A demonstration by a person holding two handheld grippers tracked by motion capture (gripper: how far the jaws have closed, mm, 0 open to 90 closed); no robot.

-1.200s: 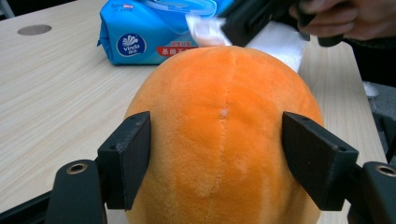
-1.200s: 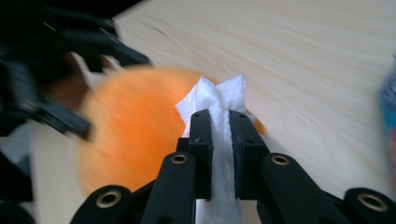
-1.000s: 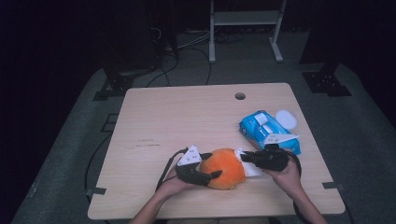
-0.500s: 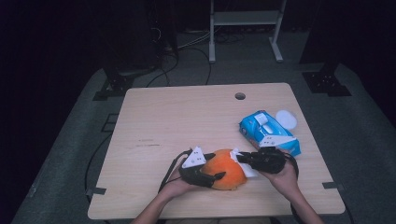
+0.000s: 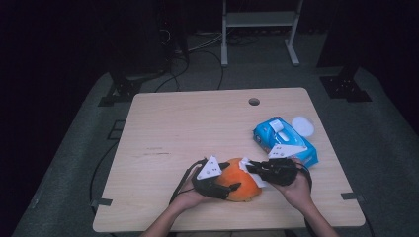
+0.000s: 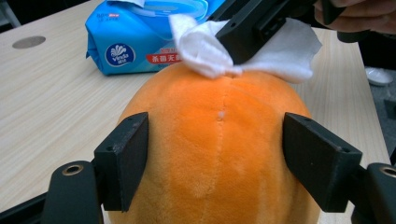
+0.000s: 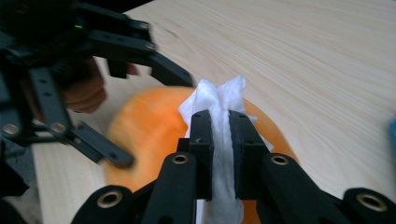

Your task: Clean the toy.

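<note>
An orange plush ball (image 5: 242,185) rests on the wooden table (image 5: 197,128) near its front edge. My left gripper (image 5: 230,177) is shut on it from the left, and in the left gripper view its jaws press both sides of the plush ball (image 6: 219,140). My right gripper (image 5: 251,168) comes in from the right, shut on a crumpled white wipe (image 5: 245,166). In the right gripper view the wipe (image 7: 219,100) is pinched between its jaws (image 7: 220,126) and lies against the top of the ball (image 7: 149,126). The left gripper view shows the same wipe (image 6: 280,53) on the ball's crown.
A blue pack of wet wipes (image 5: 284,140) lies just behind the right hand, also seen as the blue pack (image 6: 135,42). A white round lid (image 5: 302,126) sits beyond it. A cable hole (image 5: 254,101) is at the table's far edge.
My right gripper has shifted slightly left across the top of the ball with the wipe in it. The left gripper has kept its hold almost still.
</note>
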